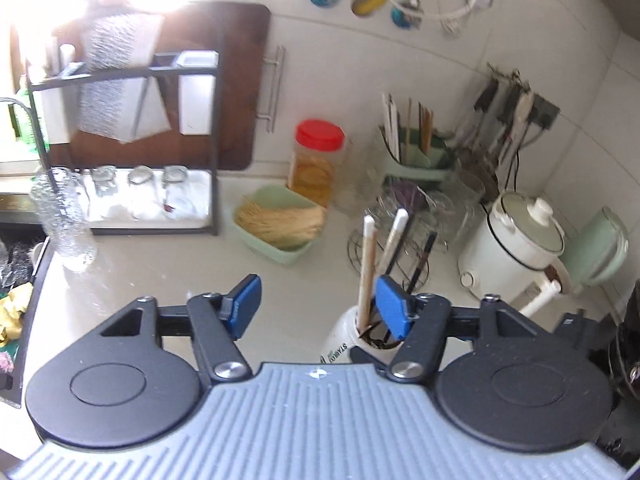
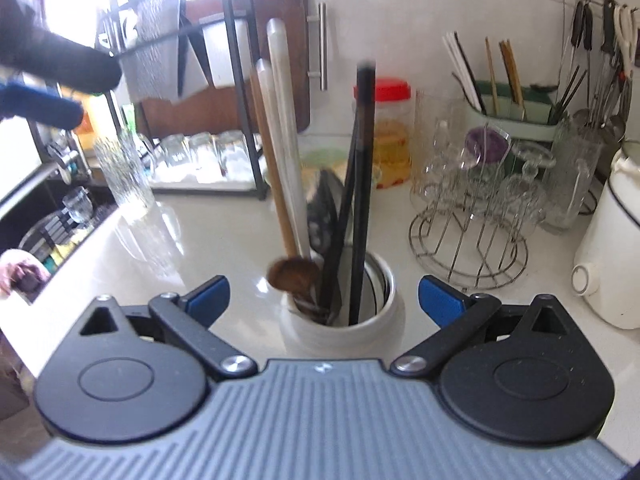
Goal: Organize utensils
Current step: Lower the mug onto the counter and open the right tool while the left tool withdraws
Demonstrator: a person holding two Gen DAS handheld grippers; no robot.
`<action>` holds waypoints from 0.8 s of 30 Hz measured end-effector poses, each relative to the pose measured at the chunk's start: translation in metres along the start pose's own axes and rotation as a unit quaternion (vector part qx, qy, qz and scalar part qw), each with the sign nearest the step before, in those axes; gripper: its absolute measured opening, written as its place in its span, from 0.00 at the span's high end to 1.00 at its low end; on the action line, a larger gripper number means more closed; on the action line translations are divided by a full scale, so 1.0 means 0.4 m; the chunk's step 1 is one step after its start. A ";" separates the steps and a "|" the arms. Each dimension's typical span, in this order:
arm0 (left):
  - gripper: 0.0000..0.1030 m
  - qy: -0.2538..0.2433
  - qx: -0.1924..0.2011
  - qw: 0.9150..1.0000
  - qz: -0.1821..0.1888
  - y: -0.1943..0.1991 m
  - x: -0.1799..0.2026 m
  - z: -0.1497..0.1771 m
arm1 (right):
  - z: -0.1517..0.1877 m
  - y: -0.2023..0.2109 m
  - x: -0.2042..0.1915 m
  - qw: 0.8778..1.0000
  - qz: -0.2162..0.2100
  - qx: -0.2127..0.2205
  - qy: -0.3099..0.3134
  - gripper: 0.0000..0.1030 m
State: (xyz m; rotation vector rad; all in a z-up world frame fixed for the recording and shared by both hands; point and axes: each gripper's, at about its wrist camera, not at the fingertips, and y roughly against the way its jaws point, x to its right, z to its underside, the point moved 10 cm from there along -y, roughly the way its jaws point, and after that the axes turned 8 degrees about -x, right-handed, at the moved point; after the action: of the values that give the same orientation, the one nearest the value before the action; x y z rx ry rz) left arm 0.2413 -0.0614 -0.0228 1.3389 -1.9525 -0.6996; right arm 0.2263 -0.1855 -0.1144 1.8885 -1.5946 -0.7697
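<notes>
A white ceramic utensil jar (image 2: 340, 320) stands on the pale counter between the open fingers of my right gripper (image 2: 324, 300). It holds a wooden spoon with a white-tipped handle (image 2: 276, 184), a second white handle (image 2: 284, 120), and black utensils (image 2: 362, 200). The same jar (image 1: 348, 336) shows in the left wrist view, just right of my left gripper (image 1: 320, 308), which is open and empty above the counter. Its right fingertip (image 1: 392, 308) overlaps the jar's rim. A green chopstick holder (image 1: 416, 152) stands at the back wall.
A black dish rack with upturned glasses (image 1: 136, 184), a green tub of toothpicks (image 1: 280, 224), a red-lidded jar (image 1: 318, 160), a wire glass stand (image 2: 468, 240) and a white rice cooker (image 1: 516, 240) crowd the counter. A tall glass (image 1: 68, 216) stands by the sink edge.
</notes>
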 end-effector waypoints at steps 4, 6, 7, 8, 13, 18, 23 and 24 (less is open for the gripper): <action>0.25 0.000 0.016 1.000 -0.007 0.042 -0.016 0.001 | -0.023 0.080 -0.005 1.000 0.004 0.015 -0.004 0.01; 0.20 -0.001 0.019 1.000 -0.014 0.061 -0.023 0.009 | -0.028 0.117 -0.007 1.000 0.013 0.019 -0.010 0.01; 0.17 -0.001 0.019 1.000 -0.016 0.070 -0.026 0.014 | -0.031 0.135 -0.006 0.999 0.018 0.020 -0.017 0.01; 0.16 -0.001 0.021 1.000 -0.017 0.081 -0.028 0.019 | -0.033 0.155 -0.005 0.999 0.020 0.022 -0.025 0.01; 0.11 -0.006 0.024 0.999 -0.024 0.119 -0.037 0.056 | -0.033 0.236 -0.005 0.998 0.020 0.037 -0.050 0.01; 0.07 -0.009 0.018 0.999 -0.030 0.150 -0.051 0.104 | -0.017 0.299 -0.034 0.997 0.027 0.043 -0.058 0.01; 0.07 -0.007 0.009 0.999 -0.031 0.167 -0.060 0.151 | 0.004 0.347 -0.048 0.996 0.028 0.042 -0.073 0.01; 0.07 -0.006 0.008 0.999 -0.031 0.170 -0.061 0.161 | 0.009 0.353 -0.049 0.996 0.030 0.042 -0.076 0.01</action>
State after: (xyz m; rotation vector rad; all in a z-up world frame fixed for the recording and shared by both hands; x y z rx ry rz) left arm 0.1583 -0.0118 -0.0190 1.4132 -1.9364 -0.7250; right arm 0.1256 -0.1872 -0.0133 1.8681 -1.7942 -0.8496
